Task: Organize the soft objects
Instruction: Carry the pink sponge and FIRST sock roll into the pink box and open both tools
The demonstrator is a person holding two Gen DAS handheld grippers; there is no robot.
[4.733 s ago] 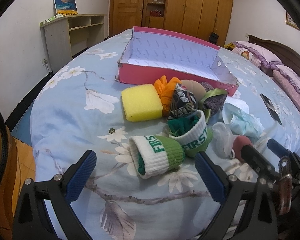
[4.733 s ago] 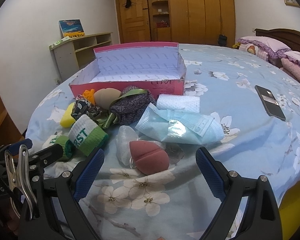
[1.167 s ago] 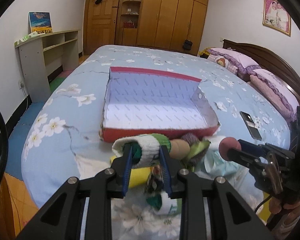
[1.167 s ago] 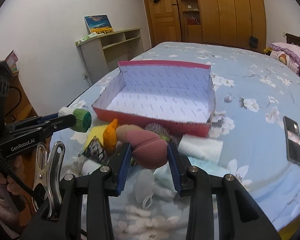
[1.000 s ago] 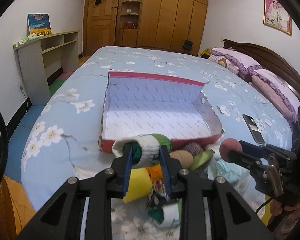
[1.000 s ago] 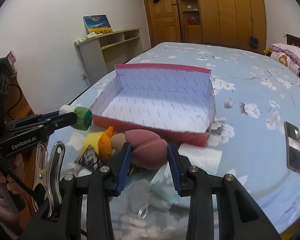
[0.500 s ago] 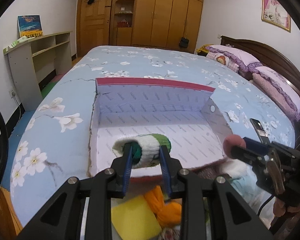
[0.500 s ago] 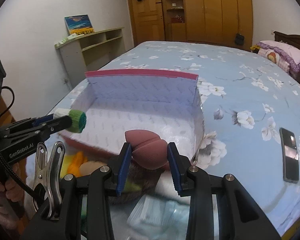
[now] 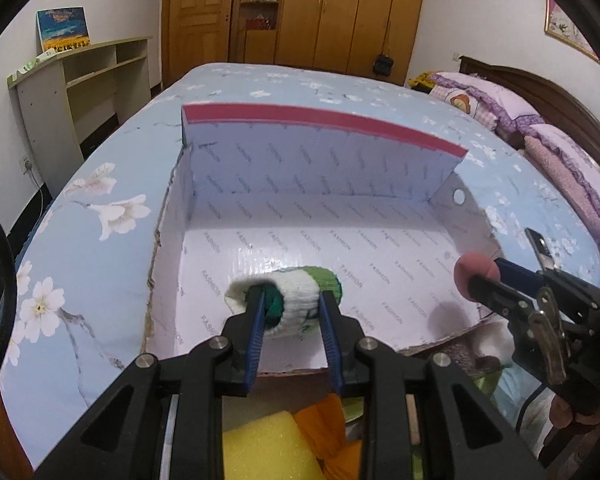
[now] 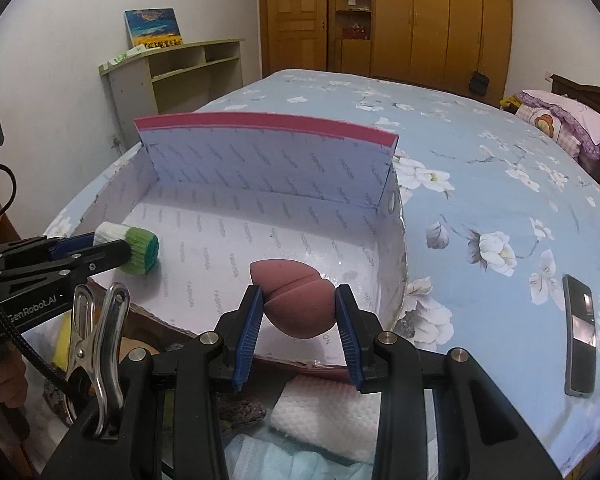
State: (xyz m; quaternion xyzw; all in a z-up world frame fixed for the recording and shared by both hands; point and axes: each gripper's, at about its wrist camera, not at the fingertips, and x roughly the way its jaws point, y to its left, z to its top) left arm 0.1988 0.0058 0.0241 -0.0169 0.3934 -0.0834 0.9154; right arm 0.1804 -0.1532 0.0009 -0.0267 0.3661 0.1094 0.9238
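My left gripper (image 9: 291,304) is shut on a rolled white and green sock (image 9: 296,296) and holds it above the floor of the open pink box (image 9: 324,118), near its front wall. The sock also shows in the right wrist view (image 10: 134,250). My right gripper (image 10: 298,304) is shut on a dusty-pink makeup sponge (image 10: 296,298) and holds it over the box's front right corner (image 10: 396,264). The sponge also shows in the left wrist view (image 9: 476,276). The box interior is white with printed lettering and holds nothing else.
In front of the box lie a yellow sponge (image 9: 268,448), an orange item (image 9: 324,424), a white folded cloth (image 10: 324,416), a blue face mask (image 10: 268,460) and a grey knit piece (image 10: 240,408). A phone (image 10: 578,340) lies on the flowered bedsheet at right. Pillows (image 9: 540,148) are far right.
Both grippers have moved forward over the box with their loads. The sock and the pink sponge now hang above the box floor instead of in front of its front wall.
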